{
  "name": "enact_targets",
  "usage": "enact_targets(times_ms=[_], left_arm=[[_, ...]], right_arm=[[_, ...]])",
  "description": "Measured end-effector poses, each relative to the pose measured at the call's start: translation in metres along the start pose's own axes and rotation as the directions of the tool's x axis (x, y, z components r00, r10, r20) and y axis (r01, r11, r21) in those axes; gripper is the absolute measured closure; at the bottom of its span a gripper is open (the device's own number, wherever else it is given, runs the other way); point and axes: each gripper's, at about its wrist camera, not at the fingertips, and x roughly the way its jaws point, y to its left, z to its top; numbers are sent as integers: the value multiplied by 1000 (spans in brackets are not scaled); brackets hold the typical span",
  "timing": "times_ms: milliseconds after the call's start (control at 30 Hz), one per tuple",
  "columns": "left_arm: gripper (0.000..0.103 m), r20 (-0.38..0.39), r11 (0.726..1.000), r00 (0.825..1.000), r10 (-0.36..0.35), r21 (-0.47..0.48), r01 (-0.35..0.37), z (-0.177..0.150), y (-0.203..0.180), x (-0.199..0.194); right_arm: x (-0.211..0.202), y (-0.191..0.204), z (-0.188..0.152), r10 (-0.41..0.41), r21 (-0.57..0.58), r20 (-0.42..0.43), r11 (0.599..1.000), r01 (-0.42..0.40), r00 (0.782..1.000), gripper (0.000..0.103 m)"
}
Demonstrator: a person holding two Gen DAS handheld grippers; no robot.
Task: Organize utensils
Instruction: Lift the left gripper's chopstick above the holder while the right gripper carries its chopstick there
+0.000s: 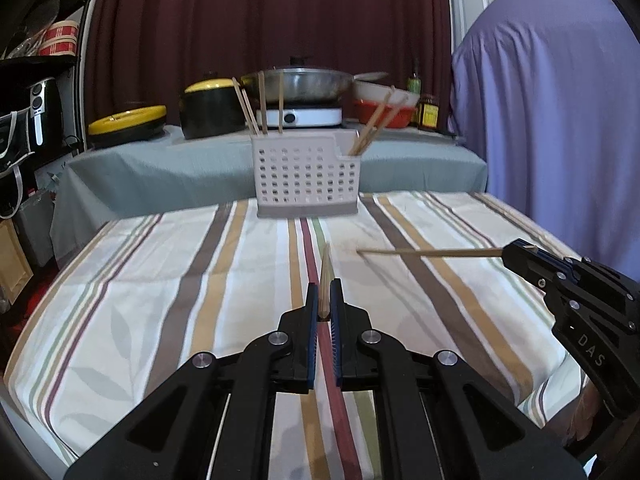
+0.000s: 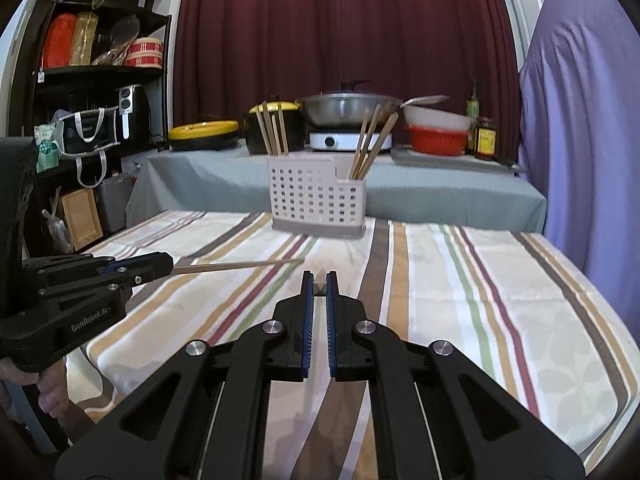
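The left gripper [image 1: 325,298] pinches 1 wooden chopstick [image 1: 325,276], its tip pointing ahead. The right gripper [image 2: 319,286] clamps another chopstick [image 1: 428,252] above the striped tablecloth [image 1: 160,280]. Beyond both, unobstructed, stands the perforated utensil caddy [image 1: 306,176] holding chopsticks in 2 compartments; behind it, a wok [image 1: 298,84].

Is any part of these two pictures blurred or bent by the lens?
Left wrist view: strong fisheye bending, dark corners; the chopstick holder and the pan look slightly smeared. Right wrist view: the same bending, the shelf curves, the holder is sharper; soft, even light, no glare.
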Motion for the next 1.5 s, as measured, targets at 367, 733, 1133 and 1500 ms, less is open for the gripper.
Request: enact_targets(times_ms=[367,733,1133,1500], left_arm=[[97,83,1000,996,17,-24,-15,33,15,-21],[97,119,999,993,20,-27,-17,58,27,-31],[97,124,996,992,-30,-78,40,85,45,-36],[97,112,997,993,-29,-69,37,110,55,-37]], right_arm=[[-14,-7,36,-16,-3,79,1000,16,997,97],[-13,-16,62,-19,6,109,1000,19,994,97],[-8,-20,84,-4,11,112,1000,3,994,97],[1,-22,105,14,1,108,1000,-14,994,97]])
